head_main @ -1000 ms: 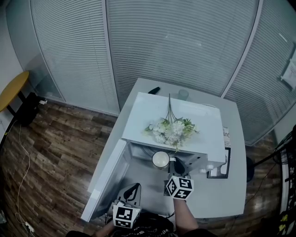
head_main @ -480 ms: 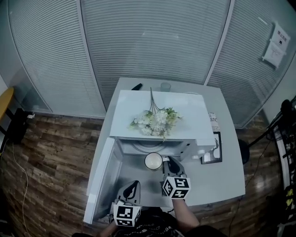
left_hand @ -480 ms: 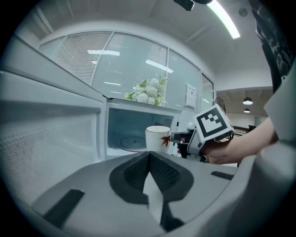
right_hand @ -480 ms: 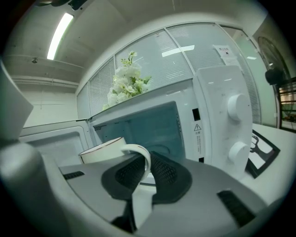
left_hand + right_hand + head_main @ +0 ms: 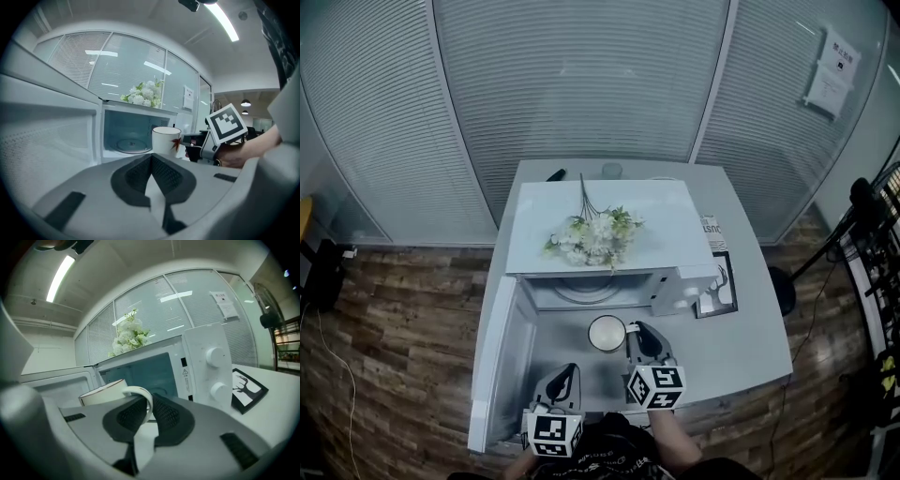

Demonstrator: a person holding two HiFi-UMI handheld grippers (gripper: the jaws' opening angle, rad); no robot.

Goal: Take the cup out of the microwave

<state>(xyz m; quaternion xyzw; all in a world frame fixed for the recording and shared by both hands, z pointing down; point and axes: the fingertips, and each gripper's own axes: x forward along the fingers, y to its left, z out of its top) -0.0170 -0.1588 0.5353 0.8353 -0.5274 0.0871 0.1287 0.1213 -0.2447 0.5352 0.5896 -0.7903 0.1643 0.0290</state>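
Right hand-held gripper gripping one cup, one microwave

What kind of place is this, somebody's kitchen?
Probably an office, not a home: glass partition walls with blinds, a notice posted on the glass, and a microwave on a plain grey table.

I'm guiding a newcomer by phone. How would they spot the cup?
Find the white microwave on the grey table, its door open. Just before its opening, the right gripper holds a cup by the handle. It is the only white mug, marked with a red leaf.
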